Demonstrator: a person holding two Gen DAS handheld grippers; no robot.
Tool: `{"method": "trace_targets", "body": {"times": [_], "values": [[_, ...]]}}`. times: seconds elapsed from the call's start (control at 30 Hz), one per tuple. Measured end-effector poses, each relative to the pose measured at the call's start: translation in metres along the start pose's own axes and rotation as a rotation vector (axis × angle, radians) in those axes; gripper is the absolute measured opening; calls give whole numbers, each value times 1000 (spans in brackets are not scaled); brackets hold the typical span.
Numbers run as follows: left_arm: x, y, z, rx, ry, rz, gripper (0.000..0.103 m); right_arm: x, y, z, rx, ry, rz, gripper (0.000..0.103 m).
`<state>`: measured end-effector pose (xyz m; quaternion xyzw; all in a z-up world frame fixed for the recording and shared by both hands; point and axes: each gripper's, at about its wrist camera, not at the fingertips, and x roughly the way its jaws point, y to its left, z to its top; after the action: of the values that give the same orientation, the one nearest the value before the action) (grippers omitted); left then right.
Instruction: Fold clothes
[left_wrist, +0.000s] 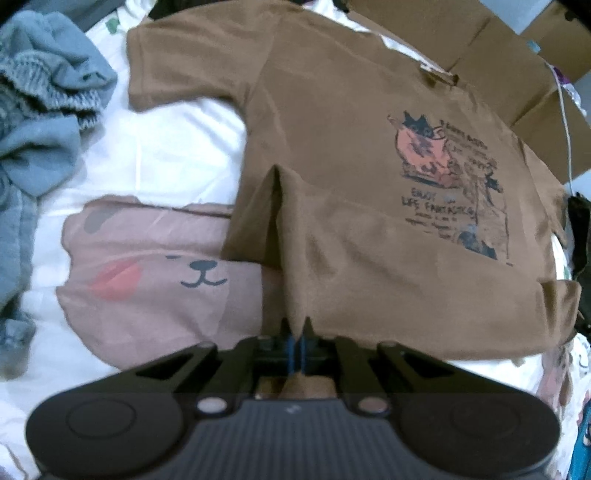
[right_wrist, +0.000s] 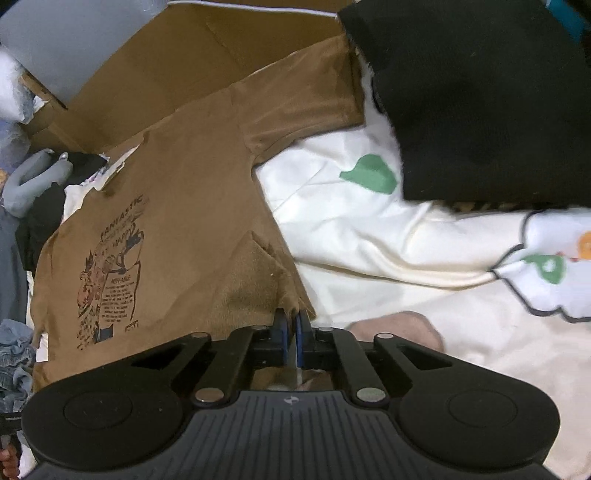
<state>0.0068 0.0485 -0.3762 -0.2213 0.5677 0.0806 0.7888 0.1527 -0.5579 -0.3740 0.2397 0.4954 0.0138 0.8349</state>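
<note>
Hem corners of the brown printed cotton T-shirt (left_wrist: 351, 177) are pinched in my closed left gripper (left_wrist: 297, 328) and right gripper (right_wrist: 291, 321), so next I lift toward twelve o'clock, evenly, I judge.

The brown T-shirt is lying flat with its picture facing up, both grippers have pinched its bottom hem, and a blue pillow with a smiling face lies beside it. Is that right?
Nearly. The pillow with the smiling face is pink, not blue, as the left wrist view shows. The rest holds: the brown T-shirt lies print up, and the left gripper and the right gripper each pinch its bottom hem.
</note>
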Motion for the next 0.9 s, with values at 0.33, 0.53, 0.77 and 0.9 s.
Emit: {"method": "trace_targets", "body": {"times": [0.33,0.53,0.77,0.9], "values": [[-65,-6,-5,15,-66,-55,3,-76,7,-21,-11,-44,23,2],[-105,-3,-13,5,-98,-73,3,-114,8,-33,-19,-53,31,2],[-133,-9,-32,16,-84,-57,3,-139,-2,-46,1,-46,33,2],[-141,-9,-41,7,-80,-65,3,-147,-10,-53,21,-32,15,2]]}}
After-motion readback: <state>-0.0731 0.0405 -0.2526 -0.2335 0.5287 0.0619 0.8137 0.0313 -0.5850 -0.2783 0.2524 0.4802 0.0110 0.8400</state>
